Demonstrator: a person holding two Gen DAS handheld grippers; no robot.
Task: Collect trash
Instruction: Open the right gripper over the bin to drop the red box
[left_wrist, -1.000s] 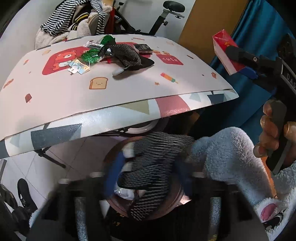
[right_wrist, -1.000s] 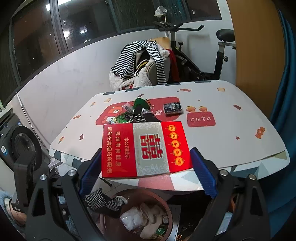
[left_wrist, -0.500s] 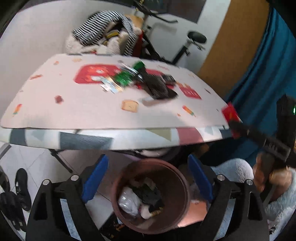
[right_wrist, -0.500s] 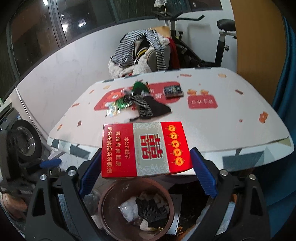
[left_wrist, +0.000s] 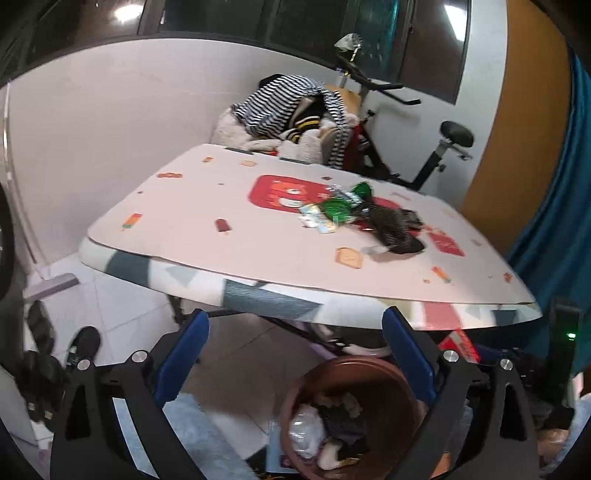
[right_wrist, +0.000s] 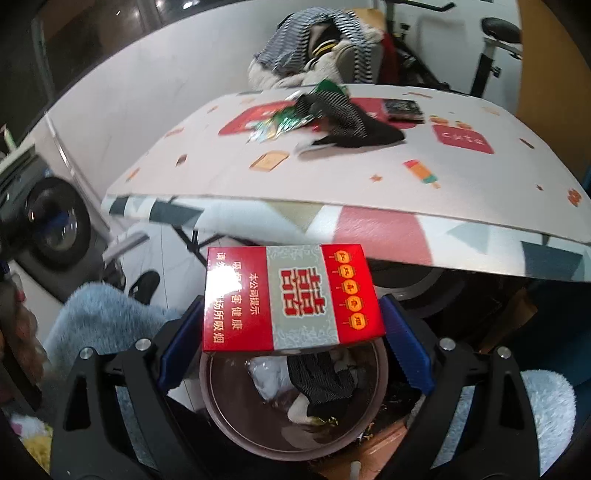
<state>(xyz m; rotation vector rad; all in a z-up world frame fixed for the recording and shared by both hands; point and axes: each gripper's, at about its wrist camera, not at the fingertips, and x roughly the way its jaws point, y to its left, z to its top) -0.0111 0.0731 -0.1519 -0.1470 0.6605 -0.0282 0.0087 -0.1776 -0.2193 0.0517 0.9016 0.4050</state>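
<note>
1. My right gripper pinches the red carton above the bin.
2. My left gripper is opening, empty; only its view shows wrappers clearly on the table.

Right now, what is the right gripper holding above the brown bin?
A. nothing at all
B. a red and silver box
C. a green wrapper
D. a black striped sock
B: in the right wrist view the right gripper has its blue pads against both sides of the red and silver box, just above the open brown bin under the table.
</note>
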